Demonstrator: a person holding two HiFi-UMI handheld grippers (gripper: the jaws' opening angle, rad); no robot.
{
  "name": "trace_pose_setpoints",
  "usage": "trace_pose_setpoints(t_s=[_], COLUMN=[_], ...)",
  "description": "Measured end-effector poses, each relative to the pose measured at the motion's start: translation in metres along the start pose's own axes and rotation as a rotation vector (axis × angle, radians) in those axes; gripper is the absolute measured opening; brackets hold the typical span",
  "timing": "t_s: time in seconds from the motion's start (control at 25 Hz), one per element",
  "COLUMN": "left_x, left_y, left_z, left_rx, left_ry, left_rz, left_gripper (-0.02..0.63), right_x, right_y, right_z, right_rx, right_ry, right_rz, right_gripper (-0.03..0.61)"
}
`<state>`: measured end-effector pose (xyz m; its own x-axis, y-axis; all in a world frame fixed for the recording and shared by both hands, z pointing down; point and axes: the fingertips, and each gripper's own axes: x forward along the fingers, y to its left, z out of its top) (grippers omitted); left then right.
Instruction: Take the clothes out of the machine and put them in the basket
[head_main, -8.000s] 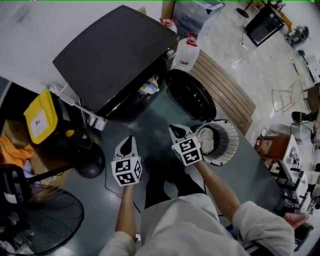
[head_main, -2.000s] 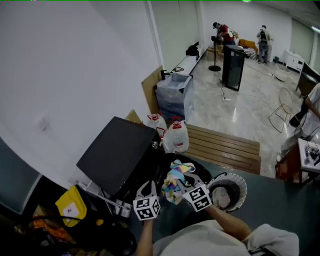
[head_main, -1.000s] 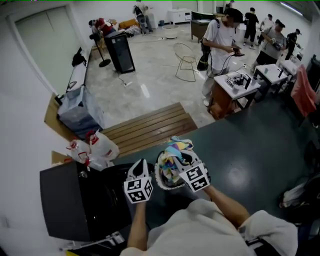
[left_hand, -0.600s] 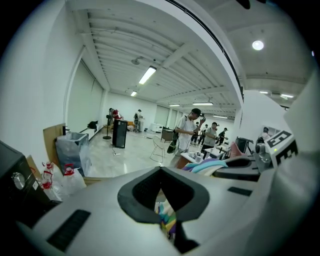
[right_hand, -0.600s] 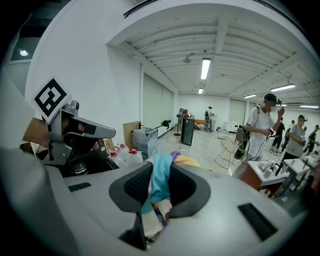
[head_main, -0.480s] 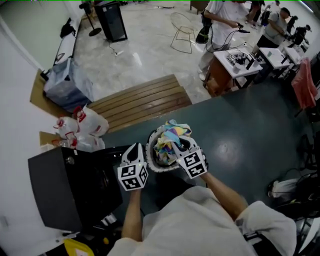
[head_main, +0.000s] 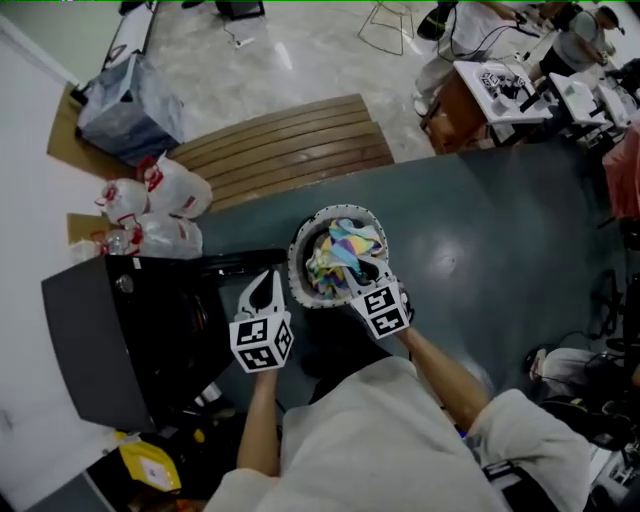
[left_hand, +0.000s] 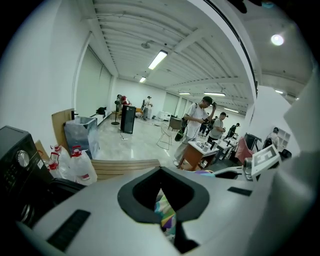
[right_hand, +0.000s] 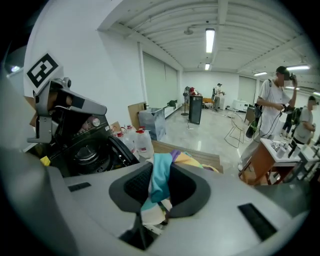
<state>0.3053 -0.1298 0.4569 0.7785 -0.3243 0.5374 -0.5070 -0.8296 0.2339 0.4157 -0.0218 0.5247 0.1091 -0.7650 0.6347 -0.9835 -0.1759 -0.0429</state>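
A multicoloured cloth (head_main: 340, 252) lies bunched in the white ribbed basket (head_main: 297, 262) on the dark floor. My right gripper (head_main: 363, 273) is at the basket's near rim, shut on that cloth. In the right gripper view a teal and yellow fold of the cloth (right_hand: 159, 181) hangs between the jaws of the right gripper (right_hand: 159, 202). My left gripper (head_main: 263, 283) hovers just left of the basket, shut with nothing in it. Through the left gripper (left_hand: 167, 212) I see a strip of the cloth (left_hand: 165, 212) beyond. The black machine (head_main: 95, 340) stands at the left, its drum (right_hand: 86, 151) open.
White plastic jugs (head_main: 150, 205) and a wrapped bin (head_main: 130, 95) stand behind the machine. A slatted wooden platform (head_main: 285, 145) lies past the basket. People work at a table (head_main: 500, 75) at the upper right. A yellow object (head_main: 150, 465) sits by the machine.
Both grippers have sunk. The cloth, held above the basket before, now rests inside it. The head view has tipped further down.
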Motion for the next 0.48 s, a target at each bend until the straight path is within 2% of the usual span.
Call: trace_pose_setpoints(t_s=[0.2,0.24,0.32,0.4,0.48], left_x=[-0.005,-0.007,-0.011,-0.014,-0.017], left_y=[0.01,0.013,0.019,0.026,0.03], left_z=[-0.021,-0.025,-0.031,-0.034,-0.034], left_rx=[-0.013,-0.017,-0.023,-0.034,-0.048], left_ry=[0.029,0.033,0.037,0.033,0.026], left_rz=[0.03,0.039,0.057,0.076,0.09], left_gripper=[0.018,0.018,0.018,0.018,0.018], right_x=[0.035,0.043,0.054,0.055,0.052], right_y=[0.0,0.001,0.001,-0.003,-0.004], right_z=[-0.029,-0.035,-0.043,-0.043,-0.043], right_rx=[0.006,0.006,0.003,0.003,0.005], right_ry=[0.045,0.055,0.06,0.04,0.036], right_rz=[0.041,0.055,0.064,0.055,0.051], right_gripper=[0.091,0.114,0.261,0.315,0.316])
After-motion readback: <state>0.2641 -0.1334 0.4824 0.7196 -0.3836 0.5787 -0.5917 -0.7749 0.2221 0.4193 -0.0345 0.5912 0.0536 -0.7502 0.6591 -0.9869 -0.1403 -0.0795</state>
